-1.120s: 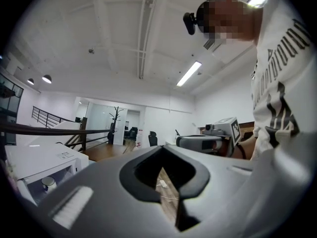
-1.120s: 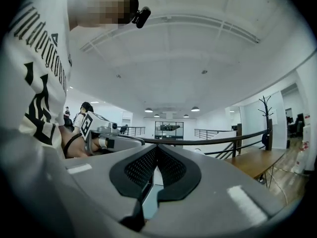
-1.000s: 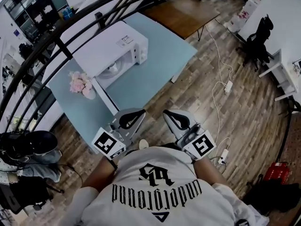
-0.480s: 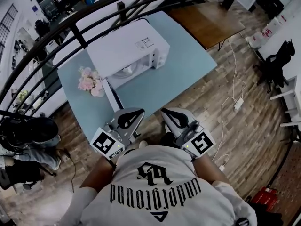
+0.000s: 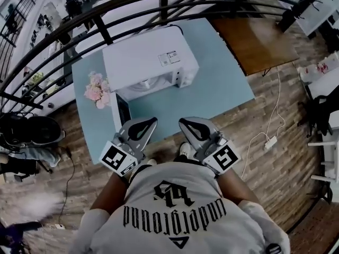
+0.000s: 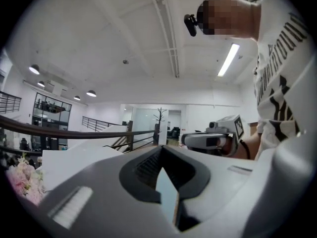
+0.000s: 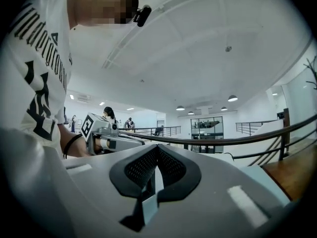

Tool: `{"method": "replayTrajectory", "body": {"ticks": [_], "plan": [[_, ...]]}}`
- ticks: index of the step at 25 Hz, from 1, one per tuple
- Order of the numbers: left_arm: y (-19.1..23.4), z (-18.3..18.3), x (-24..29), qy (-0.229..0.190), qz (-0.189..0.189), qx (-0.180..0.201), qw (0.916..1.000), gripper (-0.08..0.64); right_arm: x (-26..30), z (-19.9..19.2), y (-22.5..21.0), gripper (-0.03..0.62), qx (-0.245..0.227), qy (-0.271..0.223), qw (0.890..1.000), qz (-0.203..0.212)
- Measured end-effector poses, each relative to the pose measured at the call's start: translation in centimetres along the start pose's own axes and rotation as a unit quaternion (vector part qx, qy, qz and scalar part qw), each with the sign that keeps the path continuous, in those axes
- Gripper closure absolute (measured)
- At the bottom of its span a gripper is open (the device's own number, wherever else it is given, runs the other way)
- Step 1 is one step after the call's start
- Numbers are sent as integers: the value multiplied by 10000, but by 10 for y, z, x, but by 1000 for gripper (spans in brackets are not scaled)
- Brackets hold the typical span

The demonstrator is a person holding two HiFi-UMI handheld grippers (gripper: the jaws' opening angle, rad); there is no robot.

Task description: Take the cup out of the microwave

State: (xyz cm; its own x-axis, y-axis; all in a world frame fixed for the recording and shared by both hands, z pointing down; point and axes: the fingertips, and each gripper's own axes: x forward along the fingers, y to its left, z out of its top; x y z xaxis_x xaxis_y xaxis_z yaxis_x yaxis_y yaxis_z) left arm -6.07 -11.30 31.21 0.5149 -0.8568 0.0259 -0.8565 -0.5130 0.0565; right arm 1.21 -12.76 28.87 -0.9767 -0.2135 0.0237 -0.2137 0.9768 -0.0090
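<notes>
While both tools are held level in front of the person's chest, the fingers of the left gripper [image 5: 152, 121] are closed pad to pad with nothing between them. The right gripper [image 5: 184, 123] is likewise closed and empty. Each gripper carries its marker cube at its 6 o'clock end, next to the person's white shirt [image 5: 180, 210]. Both grippers point toward 12 o'clock, over the near edge of a pale blue table [image 5: 222, 83].

At 11 o'clock from the grippers, and apart from them, a white microwave [image 5: 148, 62] stands on the table. Its dark door [image 5: 123, 110] is swung open toward 7 o'clock. A pale round turntable [image 5: 142, 83] shows at the front opening. The cup cannot be seen, because the microwave's top covers the cavity.

Pink flowers [image 5: 95, 91] stand at 9 o'clock of the microwave. A dark railing [image 5: 132, 15] runs beyond the table at 12 o'clock.
</notes>
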Motion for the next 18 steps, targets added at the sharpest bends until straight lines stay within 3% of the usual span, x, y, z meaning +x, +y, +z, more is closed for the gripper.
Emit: {"method": "replayTrajectory", "body": {"ticks": [4,9,18], "plan": [[19,-2,19,-60,765,74,9970,511,-6,-9,-29,589,-129,103,9987,489],[42,-10,32,-77,1583,280,9870,511,1,-33,-60,589,-107,309,9948,961],[78,-60,34,372,2106,-17,9769,509,48,-74,-91,588,-15,649,9870,1473]]}}
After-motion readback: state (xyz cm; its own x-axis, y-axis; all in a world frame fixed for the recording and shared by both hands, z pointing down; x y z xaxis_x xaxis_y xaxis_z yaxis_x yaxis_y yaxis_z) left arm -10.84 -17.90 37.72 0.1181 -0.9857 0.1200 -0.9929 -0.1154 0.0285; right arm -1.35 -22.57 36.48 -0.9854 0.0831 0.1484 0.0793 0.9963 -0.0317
